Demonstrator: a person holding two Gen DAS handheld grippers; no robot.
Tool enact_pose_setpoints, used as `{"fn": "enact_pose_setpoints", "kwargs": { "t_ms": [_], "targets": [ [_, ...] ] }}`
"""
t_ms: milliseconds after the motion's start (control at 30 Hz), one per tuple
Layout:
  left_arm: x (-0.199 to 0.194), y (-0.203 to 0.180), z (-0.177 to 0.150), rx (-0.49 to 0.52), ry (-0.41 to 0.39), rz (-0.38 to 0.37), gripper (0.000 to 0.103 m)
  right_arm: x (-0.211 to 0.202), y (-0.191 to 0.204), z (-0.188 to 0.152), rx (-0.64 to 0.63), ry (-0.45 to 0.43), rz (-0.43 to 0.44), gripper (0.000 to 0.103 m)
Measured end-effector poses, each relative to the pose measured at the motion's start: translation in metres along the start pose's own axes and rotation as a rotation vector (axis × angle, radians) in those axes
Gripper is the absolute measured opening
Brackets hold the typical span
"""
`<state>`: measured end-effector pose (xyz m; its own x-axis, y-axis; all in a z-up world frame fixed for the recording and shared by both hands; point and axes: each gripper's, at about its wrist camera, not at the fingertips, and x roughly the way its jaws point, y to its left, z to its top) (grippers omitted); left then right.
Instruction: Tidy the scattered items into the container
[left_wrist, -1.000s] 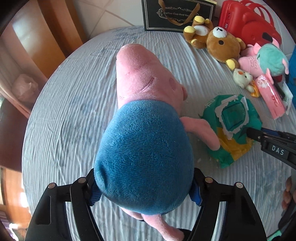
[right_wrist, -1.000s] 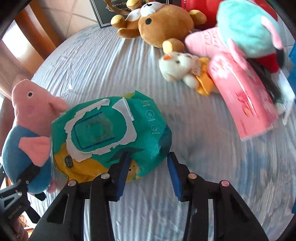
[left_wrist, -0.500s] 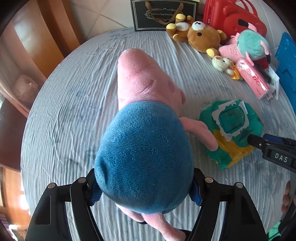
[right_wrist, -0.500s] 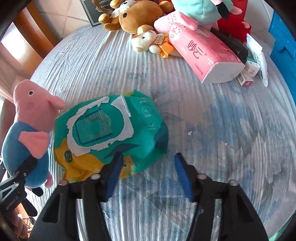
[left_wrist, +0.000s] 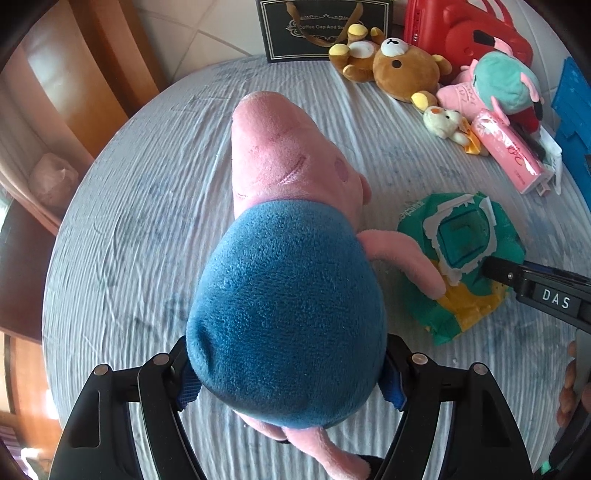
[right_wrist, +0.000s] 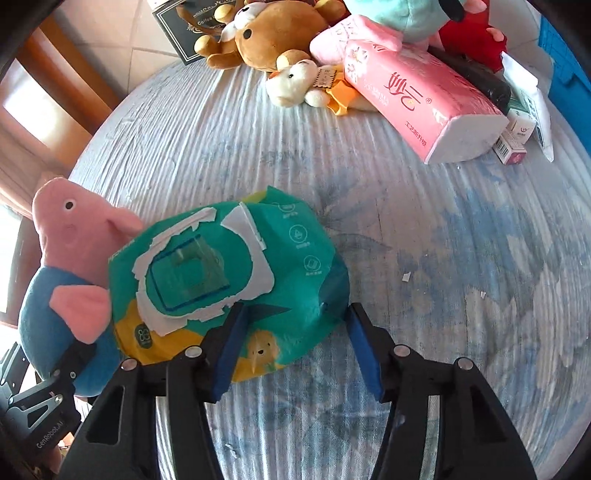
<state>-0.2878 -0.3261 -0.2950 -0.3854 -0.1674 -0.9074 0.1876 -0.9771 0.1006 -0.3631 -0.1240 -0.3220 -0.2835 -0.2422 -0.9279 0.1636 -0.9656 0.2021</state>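
My left gripper (left_wrist: 286, 380) is shut on a pink pig plush (left_wrist: 291, 280) in a blue shirt, gripping its blue body above the table. The same plush shows at the left of the right wrist view (right_wrist: 70, 266). A green and yellow wet-wipes pack (right_wrist: 229, 284) lies on the table beside it; it also shows in the left wrist view (left_wrist: 465, 258). My right gripper (right_wrist: 291, 347) is open, its fingers on either side of the pack's near edge. The blue container (left_wrist: 572, 122) is at the far right edge.
At the back lie a brown bear plush (left_wrist: 402, 70), a small white plush (right_wrist: 295, 85), a pink tissue pack (right_wrist: 421, 96), a teal and pink plush (left_wrist: 506, 81), a red case (left_wrist: 465, 33), a black gift bag (left_wrist: 321, 26) and small boxes (right_wrist: 517, 136). Wooden furniture (left_wrist: 48, 96) stands left.
The right gripper opened wider and now straddles the wipes pack's near edge. The left gripper rose and drew back with the pig plush in it.
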Motion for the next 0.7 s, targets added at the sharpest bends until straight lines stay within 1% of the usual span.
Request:
{"fn": "enact_pose_setpoints", "kwargs": {
  "t_ms": [133, 200, 267, 300, 367, 400, 433, 467, 600, 700],
  "targets": [
    [0.000, 0.002, -0.001, -0.006, -0.009, -0.013, 0.075, 0.001, 0.003, -0.001, -0.002, -0.011, -0.007, 0.058],
    [-0.001, 0.003, -0.001, 0.000, -0.018, -0.014, 0.074, 0.002, 0.008, -0.001, -0.024, -0.009, -0.029, 0.056],
    [-0.007, 0.005, -0.001, -0.002, -0.035, -0.013, 0.072, -0.001, 0.011, -0.003, -0.029, -0.009, -0.031, 0.046],
    [-0.010, 0.006, 0.000, -0.007, -0.044, -0.012, 0.071, -0.004, 0.013, -0.004, -0.033, -0.017, -0.035, 0.041],
    [-0.019, 0.006, 0.003, -0.019, -0.064, -0.010, 0.070, -0.012, 0.017, -0.006, -0.049, -0.040, -0.039, 0.034],
    [-0.024, 0.006, 0.005, -0.023, -0.075, -0.010, 0.070, -0.015, 0.020, -0.006, -0.060, -0.049, -0.035, 0.028],
    [-0.029, 0.005, 0.006, -0.022, -0.088, -0.012, 0.070, -0.019, 0.022, -0.007, -0.069, -0.056, -0.030, 0.007],
    [-0.034, 0.004, 0.007, -0.017, -0.101, -0.016, 0.070, -0.024, 0.024, -0.007, -0.076, -0.063, -0.023, 0.005],
    [-0.054, -0.007, 0.008, 0.003, -0.139, -0.024, 0.070, -0.041, 0.025, -0.006, -0.100, -0.093, -0.011, 0.005],
    [-0.066, -0.012, 0.009, 0.010, -0.159, -0.032, 0.070, -0.060, 0.023, -0.005, -0.104, -0.138, -0.014, 0.005]
  ]
}}
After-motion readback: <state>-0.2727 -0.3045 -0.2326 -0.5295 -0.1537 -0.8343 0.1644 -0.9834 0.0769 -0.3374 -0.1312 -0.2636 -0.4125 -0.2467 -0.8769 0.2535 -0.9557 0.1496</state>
